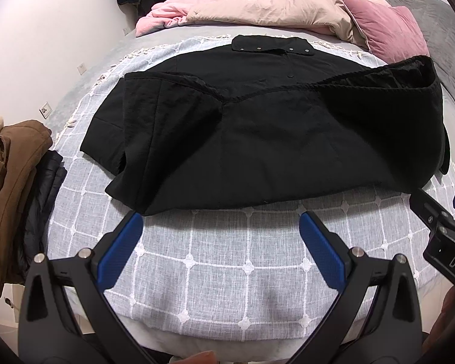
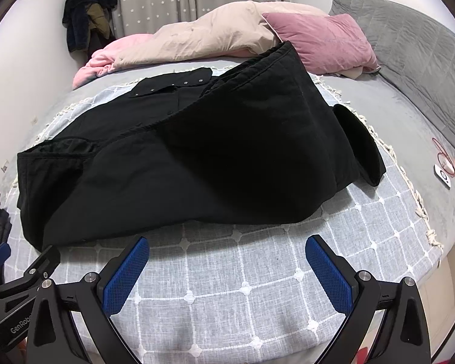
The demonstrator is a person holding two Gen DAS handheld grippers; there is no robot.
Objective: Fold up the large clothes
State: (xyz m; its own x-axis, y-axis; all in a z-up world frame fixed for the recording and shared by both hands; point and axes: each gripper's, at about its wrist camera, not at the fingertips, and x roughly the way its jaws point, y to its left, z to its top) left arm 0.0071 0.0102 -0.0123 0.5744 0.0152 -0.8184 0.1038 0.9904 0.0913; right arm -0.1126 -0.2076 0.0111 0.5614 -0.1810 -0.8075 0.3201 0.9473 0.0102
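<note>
Black coat lies partly folded on the checked blanket on our bed, its snap collar at the far end. We hold our left gripper and our right gripper wide apart and holding nothing, just near the coat's close edge. A brown jacket sits off to the left

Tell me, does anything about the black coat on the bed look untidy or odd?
Yes. The black coat is folded unevenly: its right side stands up in a high bulge instead of lying flat, and one sleeve end sticks out to the right. Both grippers, left and right, are open and hold nothing.
</note>
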